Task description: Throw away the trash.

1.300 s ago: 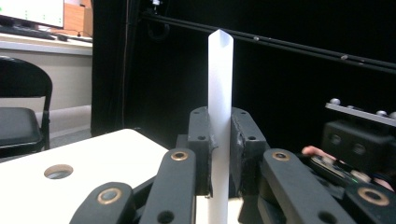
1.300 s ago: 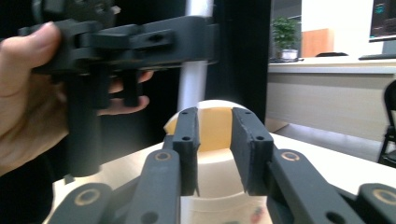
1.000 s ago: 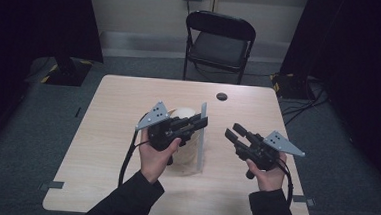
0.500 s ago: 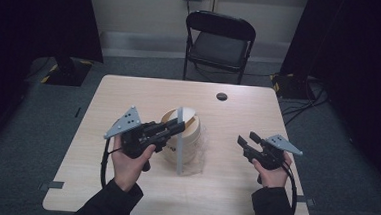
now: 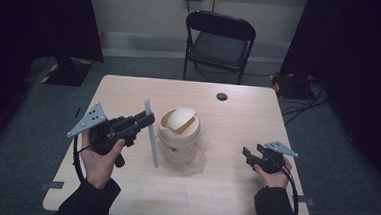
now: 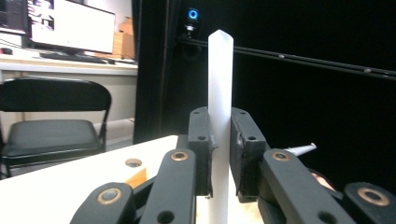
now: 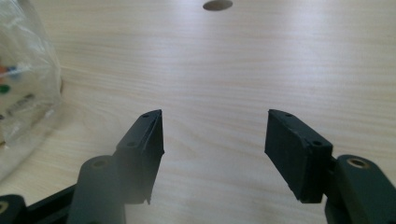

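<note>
- Strip point(image 5: 151, 135), pale and translucent, long and flat, stands nearly upright just left of the tub, pinched near its upper part by the left claw point(image 5: 146, 119); its lower end reaches toward the surface point(image 5: 123, 193).
- In the left claw's own view the strip point(image 6: 219, 107) rises straight between the two black jaws, which press on it from both sides, its pointed tip well above them.
- A cream, round tub point(image 5: 178, 136) with a tilted swing lid sits near the middle of the surface, on or within some clear plastic wrap point(image 5: 200, 160); whether the strip touches the tub I cannot tell.
- The left hand point(image 5: 97, 159) holds its tool toward the left edge of the surface, with the grey three-cornered plate sticking out to the left.
- The right claw point(image 5: 249, 156) is held near the right edge, well apart from the tub; its jaws stand spread with nothing between them, bare wood showing in the gap point(image 7: 212, 140).
- The right hand point(image 5: 273, 176) grips the tool from below.
- Clear plastic wrap shows at the left side of the right claw's view.
- A round dark hole point(image 5: 221, 96) lies near the far edge of the surface.
- A black folding chair point(image 5: 218, 41) stands beyond the far edge.
</note>
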